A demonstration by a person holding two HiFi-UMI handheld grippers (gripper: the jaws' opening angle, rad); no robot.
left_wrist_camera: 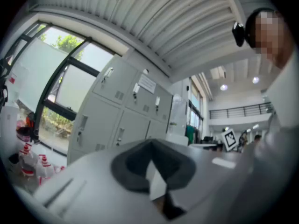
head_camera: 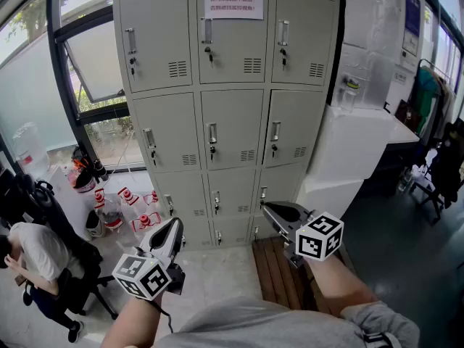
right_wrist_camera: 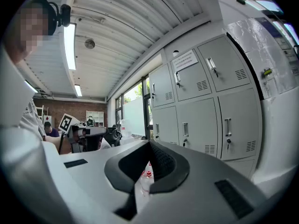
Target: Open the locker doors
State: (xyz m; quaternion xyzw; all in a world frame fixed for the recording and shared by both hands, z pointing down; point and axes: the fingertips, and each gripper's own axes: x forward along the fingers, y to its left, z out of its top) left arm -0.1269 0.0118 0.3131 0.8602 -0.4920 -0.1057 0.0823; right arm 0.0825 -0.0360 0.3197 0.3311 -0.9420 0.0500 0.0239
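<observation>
A grey metal locker cabinet (head_camera: 232, 122) stands ahead, three doors wide and several rows high. Every door is shut, each with a handle and a key lock. A paper notice (head_camera: 233, 1) hangs on the top middle door. My left gripper (head_camera: 171, 232) is low at the left, short of the bottom row, with its jaws together and nothing in them. My right gripper (head_camera: 278, 213) hovers near the lower right doors, shut and empty too. The left gripper view has the lockers (left_wrist_camera: 126, 106) beyond its closed jaws (left_wrist_camera: 152, 164). They also fill the right gripper view (right_wrist_camera: 201, 101), past that gripper (right_wrist_camera: 149, 164).
A person (head_camera: 36, 259) sits on a chair at the lower left. Bottles with red labels (head_camera: 119, 205) stand on the floor by the window (head_camera: 94, 64). A white wrapped cabinet (head_camera: 355, 143) adjoins the lockers on the right. A slatted wooden board (head_camera: 279, 267) lies below the right gripper.
</observation>
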